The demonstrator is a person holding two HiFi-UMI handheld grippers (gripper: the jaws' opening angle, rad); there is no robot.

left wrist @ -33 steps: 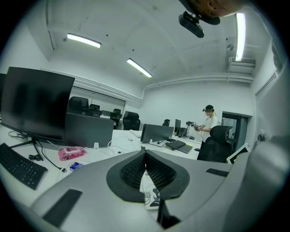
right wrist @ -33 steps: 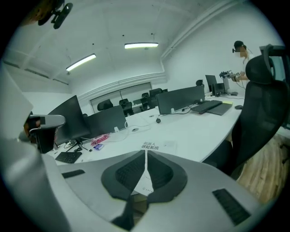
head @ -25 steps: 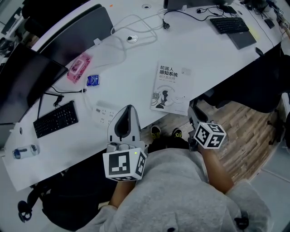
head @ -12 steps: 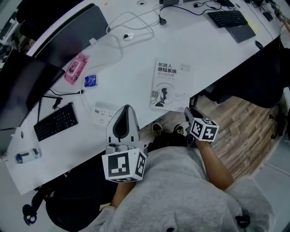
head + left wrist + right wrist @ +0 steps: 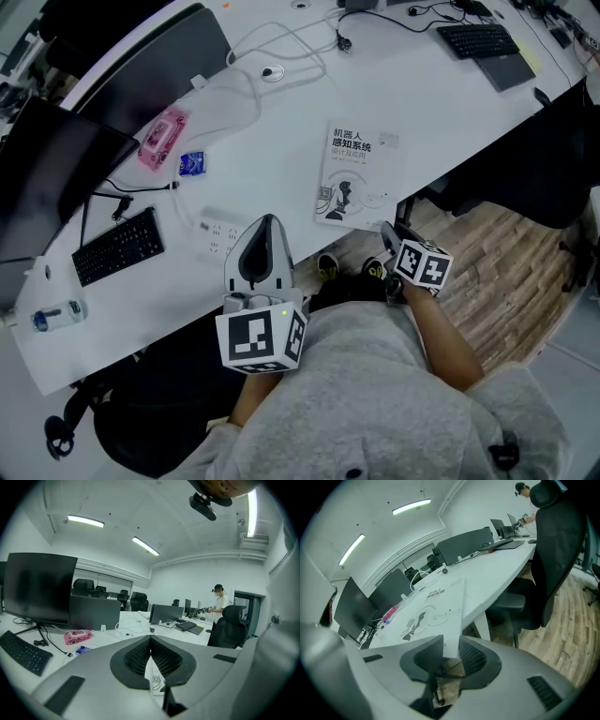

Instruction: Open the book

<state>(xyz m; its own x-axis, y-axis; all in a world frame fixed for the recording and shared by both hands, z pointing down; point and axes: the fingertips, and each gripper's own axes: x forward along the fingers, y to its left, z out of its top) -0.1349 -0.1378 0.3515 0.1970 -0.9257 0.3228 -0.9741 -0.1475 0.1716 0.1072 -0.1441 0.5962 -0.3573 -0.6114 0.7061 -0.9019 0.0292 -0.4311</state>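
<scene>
At the bottom of the head view is the person's grey top [image 5: 375, 394], with one tool held out on each side. The left tool [image 5: 268, 223] is a little left of the middle, over the near edge of the white desk [image 5: 422, 103]. Its jaws are pressed together with nothing in them. The right tool [image 5: 386, 232] is to the right of the middle, at the edge of the desk and over the wood floor [image 5: 506, 272]. Its jaws are apart, and the near corner of the book [image 5: 359, 169] sits in the gap between its pads [image 5: 429, 660]. I cannot tell if they squeeze it. The book is closed. It lies flat on the desk in the middle of the picture, and its near end sticks out a bit past the desk edge. Just left of the left tool lies a white power strip [image 5: 217, 236]. Further left is a black keyboard [image 5: 117, 246], and a bottle [image 5: 56, 316] lies near the left edge. Higher up on the left are a small blue packet [image 5: 192, 165] and a pink thing [image 5: 163, 139], next to a dark screen [image 5: 56, 159]. At the top, a white cable [image 5: 272, 47] loops over the desk, and another keyboard [image 5: 478, 39] sits in the upper right.
</scene>
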